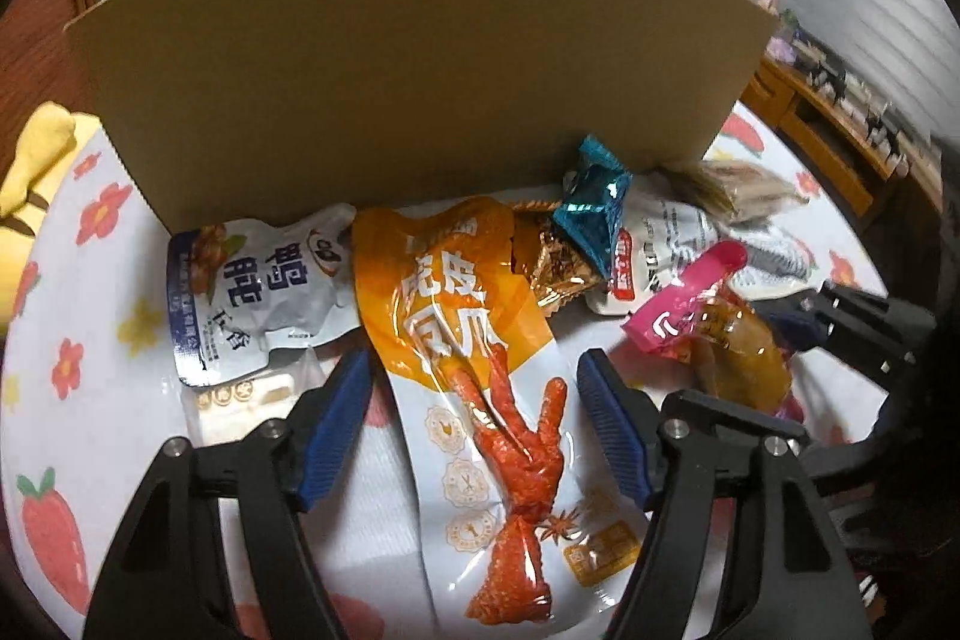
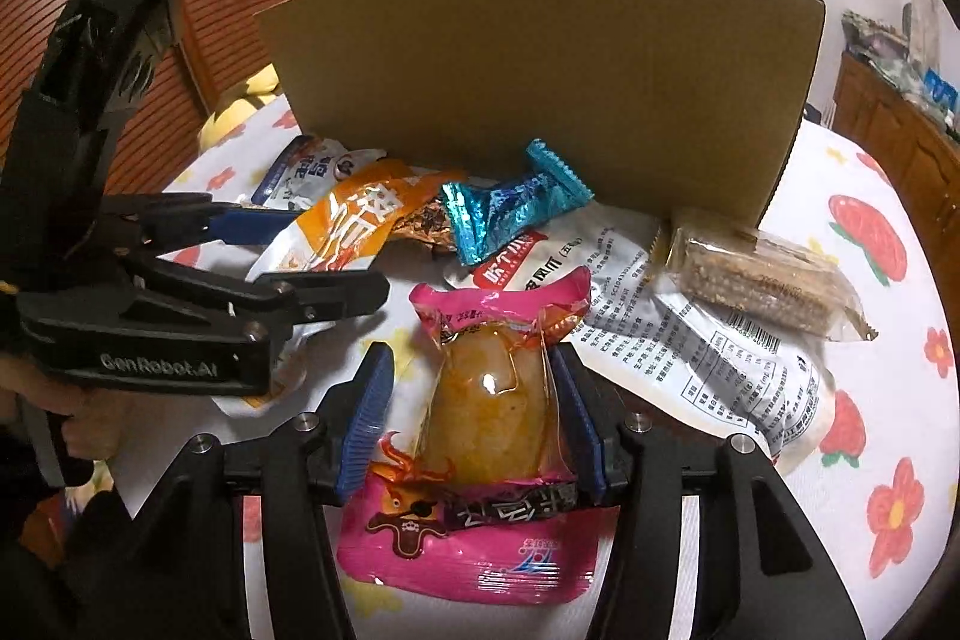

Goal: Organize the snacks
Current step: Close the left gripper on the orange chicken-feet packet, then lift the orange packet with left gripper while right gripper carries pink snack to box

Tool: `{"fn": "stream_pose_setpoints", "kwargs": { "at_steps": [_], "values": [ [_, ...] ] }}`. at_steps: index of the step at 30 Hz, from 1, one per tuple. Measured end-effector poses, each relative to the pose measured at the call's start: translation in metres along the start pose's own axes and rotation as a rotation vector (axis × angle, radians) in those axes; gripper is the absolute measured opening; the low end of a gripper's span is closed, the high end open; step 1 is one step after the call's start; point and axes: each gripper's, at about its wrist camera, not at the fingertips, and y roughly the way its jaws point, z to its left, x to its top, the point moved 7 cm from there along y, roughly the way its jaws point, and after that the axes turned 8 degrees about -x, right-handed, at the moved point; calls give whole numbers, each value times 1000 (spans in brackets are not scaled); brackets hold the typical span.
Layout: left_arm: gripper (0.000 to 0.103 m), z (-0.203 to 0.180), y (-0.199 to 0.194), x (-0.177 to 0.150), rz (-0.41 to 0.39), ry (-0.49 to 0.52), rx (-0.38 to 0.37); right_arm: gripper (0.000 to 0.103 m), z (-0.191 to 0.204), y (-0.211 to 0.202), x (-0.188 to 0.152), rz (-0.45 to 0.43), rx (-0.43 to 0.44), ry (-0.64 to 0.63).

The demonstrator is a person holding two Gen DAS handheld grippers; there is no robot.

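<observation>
The landmark is the cardboard box [image 1: 414,64], which stands on the counter [image 1: 108,340] with its flowered cloth. All snacks lie in front of the box.

The left tool [image 1: 477,421] has its fingers apart, one on each side of the orange chicken-foot packet [image 1: 474,358]. The packet lies flat between them; I cannot tell if the pads touch it. Beside it, close to the box, lies the white and blue packet [image 1: 258,292].

The right tool [image 2: 474,415] is also spread, with the pink packet [image 2: 486,460] lying between its fingers; the right pad is against the packet, the left pad a little apart. Nearer the box lie the teal candy [image 2: 510,205], the white packet [image 2: 690,340] and the grain bar [image 2: 762,280].
</observation>
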Motion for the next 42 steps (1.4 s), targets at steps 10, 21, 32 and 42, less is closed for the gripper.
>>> {"fn": "stream_pose_setpoints", "kwargs": {
  "at_steps": [10,21,32,42],
  "values": [
    [44,-9,-5,-8,20,105,72,55,-1,1,1,0,9,11],
    [44,3,-31,-18,-29,93,63,56,-1,1,1,1,9,11],
    [44,1,-55,-15,-103,83,49,55,0,1,1,1,-14,-9],
    [44,-6,-73,-7,-156,85,35,45,5,-6,1,-15,-52,-51]
  ]
}}
